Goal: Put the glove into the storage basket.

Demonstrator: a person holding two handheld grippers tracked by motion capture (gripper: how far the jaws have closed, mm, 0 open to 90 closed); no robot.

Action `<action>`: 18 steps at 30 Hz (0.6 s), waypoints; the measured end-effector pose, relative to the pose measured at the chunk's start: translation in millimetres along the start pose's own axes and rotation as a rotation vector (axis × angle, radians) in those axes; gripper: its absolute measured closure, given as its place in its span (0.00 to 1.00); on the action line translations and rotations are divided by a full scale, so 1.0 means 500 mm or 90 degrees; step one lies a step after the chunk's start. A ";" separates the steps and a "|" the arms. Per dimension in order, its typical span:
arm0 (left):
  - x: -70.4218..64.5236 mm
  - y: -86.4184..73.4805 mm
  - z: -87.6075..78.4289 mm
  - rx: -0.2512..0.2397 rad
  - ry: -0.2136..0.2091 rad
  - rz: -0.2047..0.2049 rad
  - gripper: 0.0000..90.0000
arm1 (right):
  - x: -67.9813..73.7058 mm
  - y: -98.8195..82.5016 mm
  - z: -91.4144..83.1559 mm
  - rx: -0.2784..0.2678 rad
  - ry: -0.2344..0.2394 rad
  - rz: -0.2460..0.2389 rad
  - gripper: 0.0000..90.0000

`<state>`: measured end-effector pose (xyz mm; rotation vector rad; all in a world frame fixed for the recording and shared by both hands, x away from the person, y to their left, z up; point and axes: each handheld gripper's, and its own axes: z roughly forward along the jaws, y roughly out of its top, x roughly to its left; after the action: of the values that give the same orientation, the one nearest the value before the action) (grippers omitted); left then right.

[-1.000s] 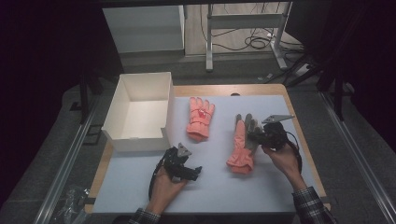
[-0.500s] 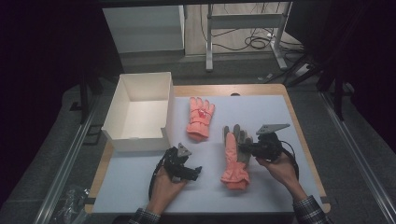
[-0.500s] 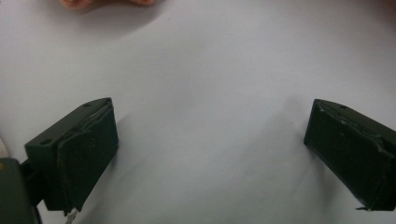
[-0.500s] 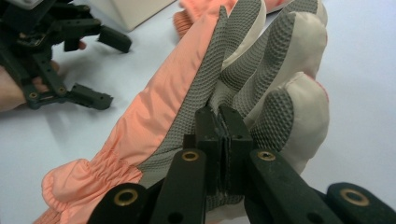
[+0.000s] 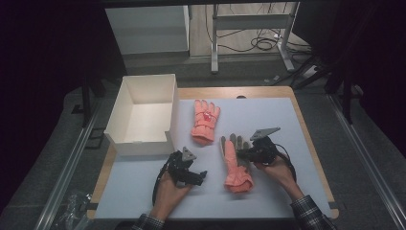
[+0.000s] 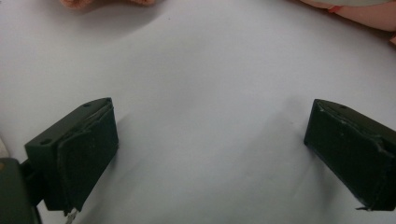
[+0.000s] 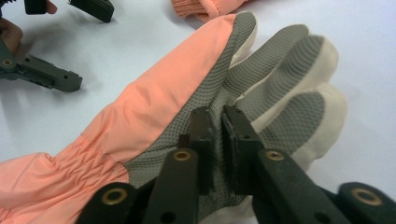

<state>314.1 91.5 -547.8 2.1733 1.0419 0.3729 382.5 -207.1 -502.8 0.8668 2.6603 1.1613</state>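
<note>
Now, two gloves out on the counter (image 5: 287, 124), one at the right tool.

Largest first: the white box (image 5: 143, 115) sits far left, and the far glove (image 5: 205, 122) lies just right of it. The near glove (image 5: 235, 165) lies palm-up at centre, cuff toward the person, grey grip fingers pointing away. The right tool (image 5: 241, 154) is at those grey fingers (image 7: 280, 60), its jaws nearly together with a slim gap, having just eased apart, no fabric pinched that I can see. The left tool (image 5: 203, 176) rests released on bare counter, near left, jaws wide, apart from both gloves.
</note>
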 end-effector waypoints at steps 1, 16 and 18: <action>0.000 0.000 0.000 0.000 0.000 0.000 0.03 | 0.001 0.001 -0.001 -0.001 -0.006 -0.003 0.87; 0.001 0.000 0.000 0.000 0.001 0.003 0.03 | -0.007 0.082 -0.003 -0.032 -0.077 0.020 0.56; 0.001 0.000 0.000 0.000 0.000 0.003 0.03 | -0.007 0.096 0.006 -0.032 -0.077 0.020 0.55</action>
<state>314.3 91.7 -547.7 2.1757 1.0380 0.3757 408.3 -181.1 -471.5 0.9417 2.5197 1.1379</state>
